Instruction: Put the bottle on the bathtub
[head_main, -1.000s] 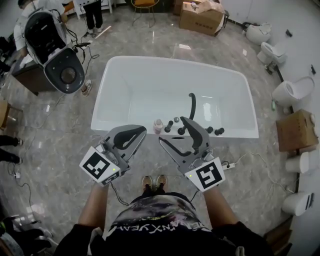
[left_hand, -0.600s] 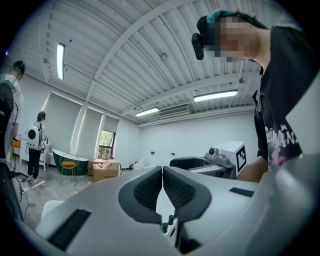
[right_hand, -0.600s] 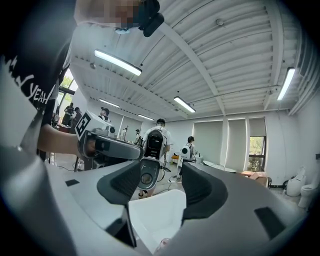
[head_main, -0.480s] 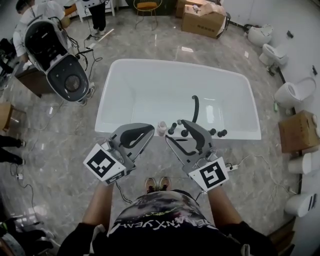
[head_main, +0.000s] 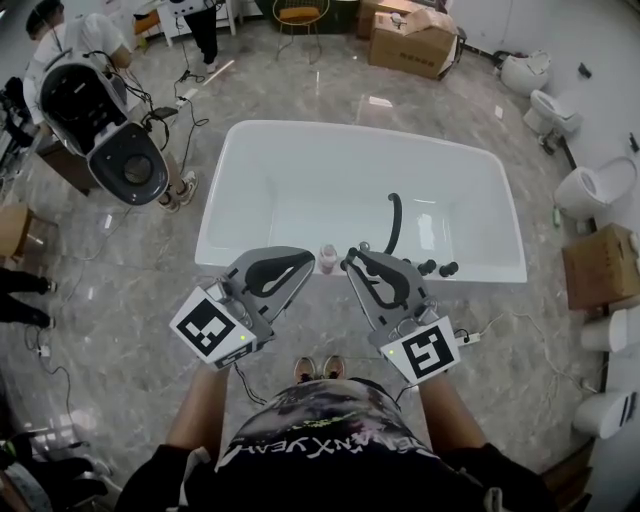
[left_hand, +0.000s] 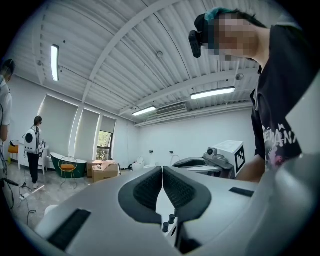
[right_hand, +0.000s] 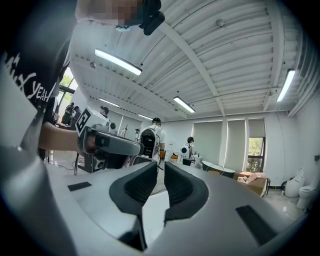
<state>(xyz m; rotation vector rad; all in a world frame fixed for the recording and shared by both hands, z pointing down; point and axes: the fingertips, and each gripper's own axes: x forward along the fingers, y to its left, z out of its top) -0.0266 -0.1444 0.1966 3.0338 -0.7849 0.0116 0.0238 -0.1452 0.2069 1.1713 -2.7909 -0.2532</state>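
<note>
A small pinkish bottle (head_main: 328, 258) with a pale cap stands upright on the near rim of the white bathtub (head_main: 232, 250). It sits between the tips of my two grippers, and neither holds it. My left gripper (head_main: 303, 262) (left_hand: 162, 170) is just left of it, pads pressed together with nothing between them. My right gripper (head_main: 351, 263) (right_hand: 159, 167) is just right of it. Its jaws have just been closing and now stand a narrow gap apart, empty. Neither gripper view shows the bottle.
A black curved faucet (head_main: 393, 218) and black knobs (head_main: 437, 268) are on the tub's near rim to the right. Toilets (head_main: 585, 190) and a cardboard box (head_main: 598, 265) line the right wall. A person with a backpack rig (head_main: 105, 115) stands far left. Cables and a power strip (head_main: 466, 338) lie on the floor.
The right gripper's jaws went from wide open to nearly closed. The left gripper rose slightly. The bottle has stayed on the rim.
</note>
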